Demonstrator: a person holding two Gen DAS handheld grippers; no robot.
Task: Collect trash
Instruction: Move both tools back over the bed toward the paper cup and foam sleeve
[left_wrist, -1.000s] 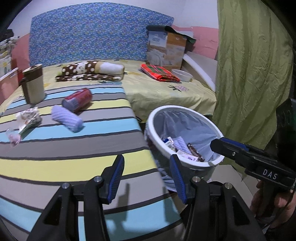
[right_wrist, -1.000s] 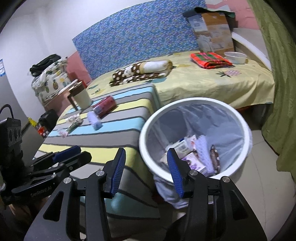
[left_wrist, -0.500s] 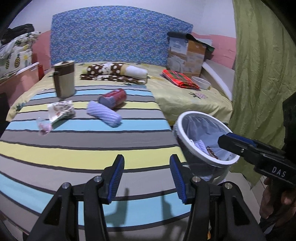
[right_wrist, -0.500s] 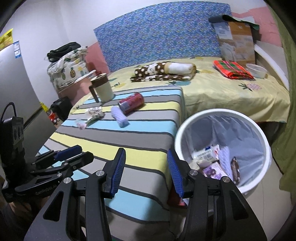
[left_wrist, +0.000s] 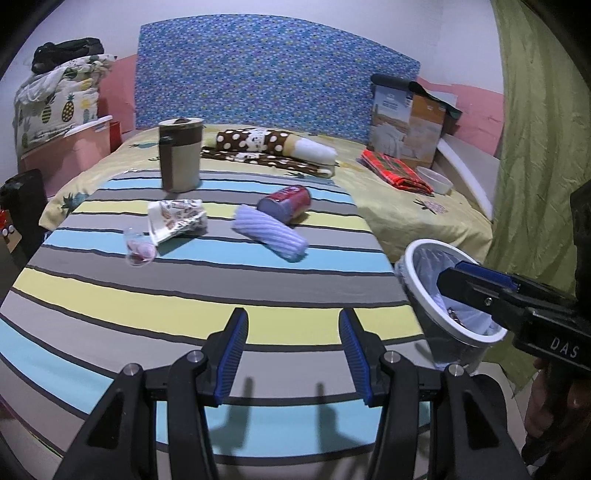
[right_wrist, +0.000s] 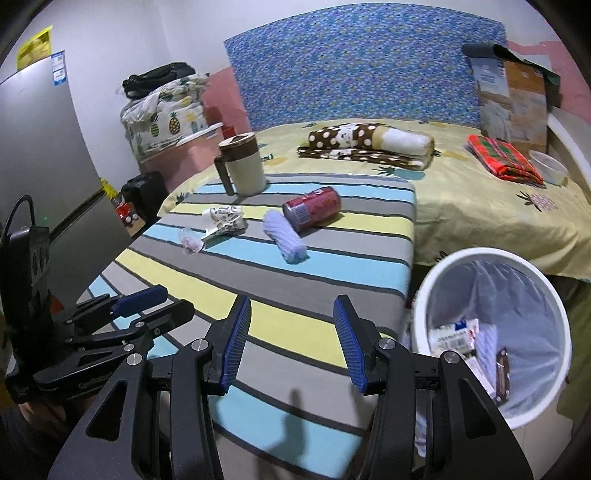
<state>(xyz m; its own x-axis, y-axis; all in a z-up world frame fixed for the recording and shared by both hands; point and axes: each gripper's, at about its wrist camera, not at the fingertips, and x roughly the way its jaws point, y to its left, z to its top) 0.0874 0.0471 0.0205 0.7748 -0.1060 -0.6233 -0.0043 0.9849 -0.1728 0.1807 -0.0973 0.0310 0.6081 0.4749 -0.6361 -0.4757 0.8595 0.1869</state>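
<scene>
My left gripper (left_wrist: 291, 350) w/ blue pads: jaws apart, nothing btwn them, over the striped cloth (left_wrist: 184, 295). Right gripper (right_wrist: 291, 339) same, empty. Trash mid-frame: red can (left_wrist: 285, 198), lilac ribbed roll (left_wrist: 271, 233), crumpled wrapper (left_wrist: 177, 219). White lined bin (right_wrist: 491, 332) lower right.

Black left gripper (left_wrist: 291, 350) with ribbed blue pads, silver screws

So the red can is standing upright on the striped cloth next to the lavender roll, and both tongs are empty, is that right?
Not quite. The red can lies on its side, as the right wrist view shows. It is on the striped cloth beside the lavender roll, and the left tongs and right tongs are empty.
</scene>
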